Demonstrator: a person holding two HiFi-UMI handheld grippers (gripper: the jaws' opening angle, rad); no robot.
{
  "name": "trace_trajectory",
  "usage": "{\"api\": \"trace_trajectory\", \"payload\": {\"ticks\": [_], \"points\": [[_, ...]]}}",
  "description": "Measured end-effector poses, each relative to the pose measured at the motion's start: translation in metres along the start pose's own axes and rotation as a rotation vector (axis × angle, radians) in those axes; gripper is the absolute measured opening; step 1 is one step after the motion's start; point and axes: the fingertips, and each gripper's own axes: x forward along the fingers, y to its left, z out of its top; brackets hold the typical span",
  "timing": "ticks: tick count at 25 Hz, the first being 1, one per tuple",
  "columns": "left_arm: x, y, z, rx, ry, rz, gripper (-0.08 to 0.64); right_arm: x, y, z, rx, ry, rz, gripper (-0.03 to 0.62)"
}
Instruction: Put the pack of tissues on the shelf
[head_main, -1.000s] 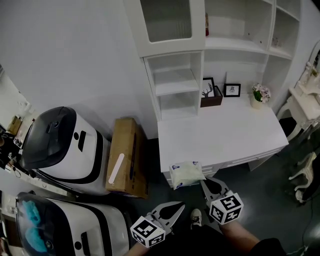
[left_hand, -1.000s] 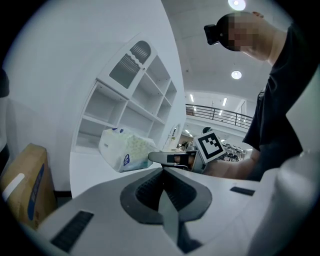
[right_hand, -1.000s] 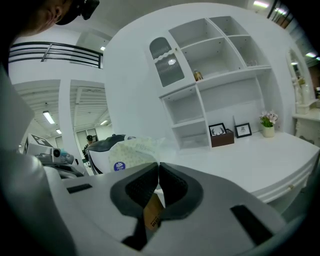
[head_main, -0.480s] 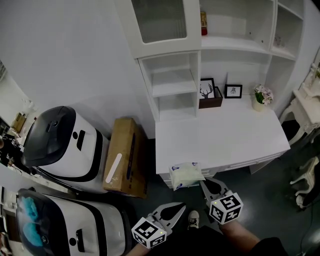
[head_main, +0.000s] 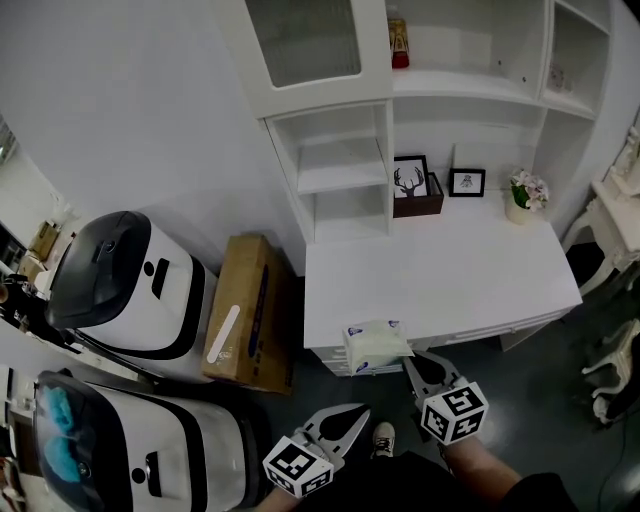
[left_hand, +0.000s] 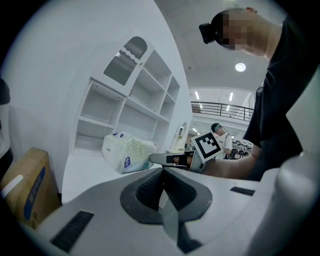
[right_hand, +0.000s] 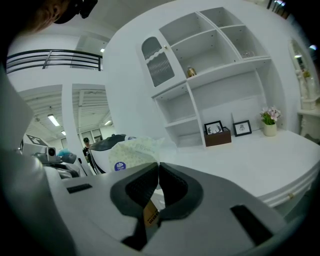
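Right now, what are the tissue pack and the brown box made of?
The pack looks like thin soft plastic wrap, crinkled and bulging. The box is probably cardboard: dull brown, flat sides, a pale strip on top.

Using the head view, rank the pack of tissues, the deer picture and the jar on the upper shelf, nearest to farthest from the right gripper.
1. pack of tissues, clamped in the right gripper over the front edge of the desk.
2. deer picture, at the back of the desk.
3. jar, high above the desk, farthest.
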Motion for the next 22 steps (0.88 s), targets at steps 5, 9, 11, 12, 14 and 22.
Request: {"api": "trace_trajectory", "payload": {"ticks": [5, 9, 11, 12, 14, 22], "points": [[0.007, 0.002, 0.010, 0.020, 0.000, 0.010, 0.005, -0.003, -0.008, 0.005, 0.012, -0.012, -0.004, 0.008], [0.013, -0.002, 0.012, 0.034, 0.007, 0.004, 0.005, -0.004, -0.015, 0.007, 0.015, -0.012, -0.008, 0.008], [0.016, -0.002, 0.013, 0.034, 0.010, 0.006, 0.005, -0.004, -0.018, 0.008, 0.020, -0.011, -0.007, 0.008], [0.017, -0.001, 0.014, 0.036, 0.012, 0.008, 0.005, -0.003, -0.020, 0.008, 0.023, -0.011, -0.006, 0.008], [0.020, 0.000, 0.014, 0.036, 0.016, 0.014, 0.005, -0.002, -0.023, 0.008, 0.028, -0.012, -0.001, 0.008], [0.026, 0.008, 0.012, 0.026, 0.044, 0.049, 0.005, 0.007, -0.035, 0.003, 0.055, -0.005, 0.014, 0.008]]}}
